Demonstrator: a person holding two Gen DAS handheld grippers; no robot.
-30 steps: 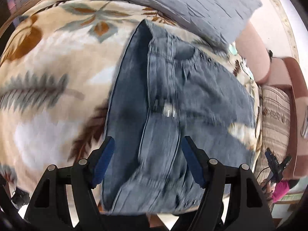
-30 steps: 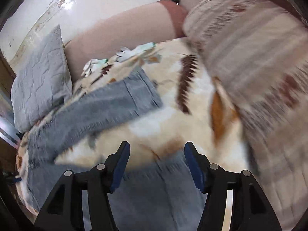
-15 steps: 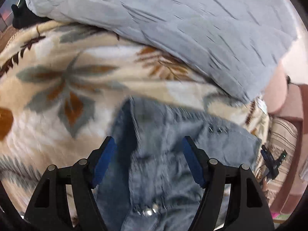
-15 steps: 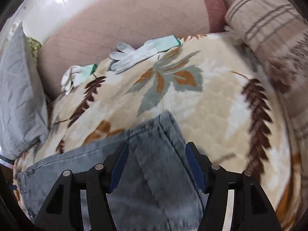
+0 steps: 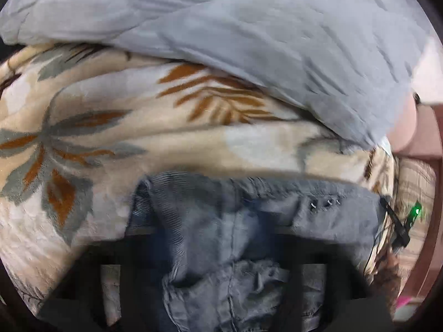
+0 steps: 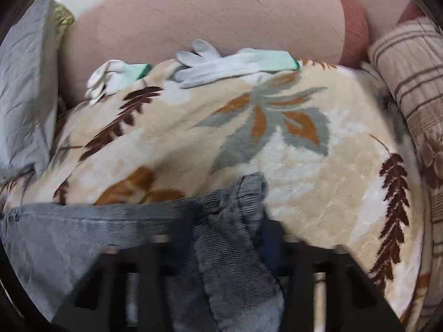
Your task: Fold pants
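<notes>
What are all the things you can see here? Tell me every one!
pants: one, grey-blue denim, lying on the blanket, bunched between both grippers
blanket: one, cream with brown and grey leaves, covering the couch seat
pillow: one, grey quilted, on the blanket's far end
gloves: two, white with mint cuffs, on the blanket's far edge
couch back: one, pink, behind the gloves
striped cushion: one, beige and brown, right side
left gripper: one, black, blurred
right gripper: one, black, blurred
</notes>
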